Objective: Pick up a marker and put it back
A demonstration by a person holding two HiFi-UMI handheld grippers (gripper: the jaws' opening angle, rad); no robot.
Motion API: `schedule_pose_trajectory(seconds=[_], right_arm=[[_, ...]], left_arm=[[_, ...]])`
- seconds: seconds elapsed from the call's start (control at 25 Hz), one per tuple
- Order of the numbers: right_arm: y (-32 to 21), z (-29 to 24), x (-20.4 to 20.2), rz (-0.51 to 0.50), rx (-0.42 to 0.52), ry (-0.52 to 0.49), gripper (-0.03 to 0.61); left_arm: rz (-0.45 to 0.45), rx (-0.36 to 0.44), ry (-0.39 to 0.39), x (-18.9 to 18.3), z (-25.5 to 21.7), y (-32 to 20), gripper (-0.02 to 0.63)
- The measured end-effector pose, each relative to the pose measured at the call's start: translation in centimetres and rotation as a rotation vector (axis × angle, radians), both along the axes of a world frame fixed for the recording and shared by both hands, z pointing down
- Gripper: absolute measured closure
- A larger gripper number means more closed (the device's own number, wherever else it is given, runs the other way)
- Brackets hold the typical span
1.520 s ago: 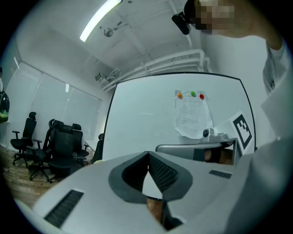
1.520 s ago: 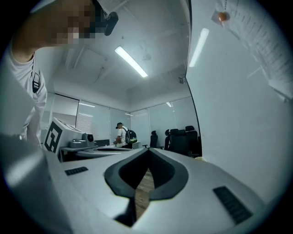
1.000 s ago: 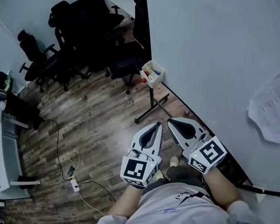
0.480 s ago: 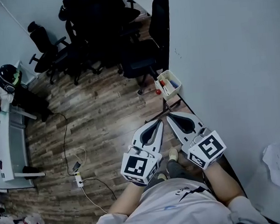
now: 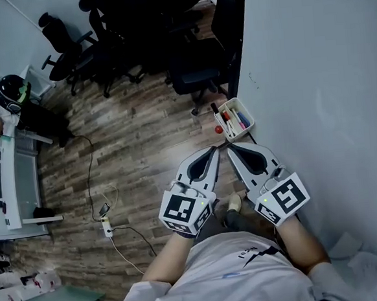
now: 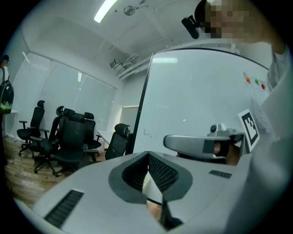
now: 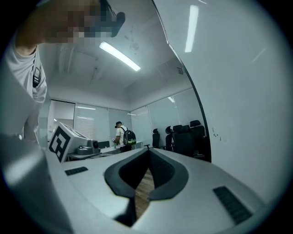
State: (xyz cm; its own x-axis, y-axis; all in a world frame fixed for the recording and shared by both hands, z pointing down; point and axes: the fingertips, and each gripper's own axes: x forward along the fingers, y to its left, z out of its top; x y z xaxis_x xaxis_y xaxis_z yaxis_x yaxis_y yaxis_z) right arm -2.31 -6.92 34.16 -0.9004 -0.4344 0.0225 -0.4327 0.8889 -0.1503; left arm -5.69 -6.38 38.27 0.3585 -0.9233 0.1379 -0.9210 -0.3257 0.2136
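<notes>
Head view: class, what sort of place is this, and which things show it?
Probably an office or meeting room: a large whiteboard with a marker tray at its edge, a cluster of black office chairs, and a desk at the left.

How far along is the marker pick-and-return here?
Done: nothing visible; the markers lie in the tray by the whiteboard. In hand: nothing; the left hand-held gripper and right hand-held gripper are both shut and empty, short of the tray. Left: open, grasp a marker, lift it, put it back.
</notes>
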Motion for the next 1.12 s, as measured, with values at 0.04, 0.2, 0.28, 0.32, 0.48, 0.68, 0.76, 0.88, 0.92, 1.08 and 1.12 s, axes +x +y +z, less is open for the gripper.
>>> schedule_pose_trajectory(seconds=[0.04, 0.2, 0.28, 0.32, 0.48, 0.68, 0.76, 0.88, 0.92, 1.08, 1.12], right_arm=[[-0.3, 0.3, -0.4, -0.004, -0.002, 0.001, 0.566], [-2.7, 2.2, -1.2, 0.014, -0.008, 0.007, 0.566], [-3.9, 3.5, -1.3, 0.044, -0.021, 0.026, 0.566], [-4.5, 4.2, -1.5, 0.059, -0.027, 0.037, 0.566], [-6.5, 6.3, -2.9, 0.096, -0.051, 0.061, 0.565], [-8.1, 7.8, -4.6, 0.117, -0.066, 0.082, 0.566], [-8.8, 8.1, -4.8, 0.129, -0.069, 0.091, 0.566], [-9.8, 9.1, -4.7, 0.155, -0.086, 0.102, 0.566], [-10.0, 9.4, -4.7, 0.16, -0.092, 0.105, 0.566], [-10.3, 9.5, -4.8, 0.177, -0.103, 0.111, 0.566], [-10.5, 9.4, -4.8, 0.181, -0.104, 0.112, 0.566]], left_arm=[[0.002, -0.005, 0.004, -0.5, 0.6, -0.8, 0.603], [0.038, -0.03, 0.028, -1.9, 3.9, -4.8, 0.6], [0.062, -0.057, 0.041, -2.4, 6.0, -6.8, 0.591], [0.074, -0.075, 0.049, -2.6, 7.1, -7.7, 0.569], [0.102, -0.138, 0.084, -3.7, 10.6, -11.0, 0.492], [0.095, -0.22, 0.153, -5.4, 14.7, -14.5, 0.472], [0.105, -0.248, 0.202, -5.6, 15.9, -15.6, 0.468], [0.14, -0.291, 0.248, -5.1, 17.9, -16.7, 0.466], [0.152, -0.307, 0.255, -4.9, 18.5, -16.9, 0.466], [0.179, -0.334, 0.275, -4.7, 19.1, -17.6, 0.466], [0.186, -0.335, 0.28, -4.6, 19.1, -17.8, 0.466]])
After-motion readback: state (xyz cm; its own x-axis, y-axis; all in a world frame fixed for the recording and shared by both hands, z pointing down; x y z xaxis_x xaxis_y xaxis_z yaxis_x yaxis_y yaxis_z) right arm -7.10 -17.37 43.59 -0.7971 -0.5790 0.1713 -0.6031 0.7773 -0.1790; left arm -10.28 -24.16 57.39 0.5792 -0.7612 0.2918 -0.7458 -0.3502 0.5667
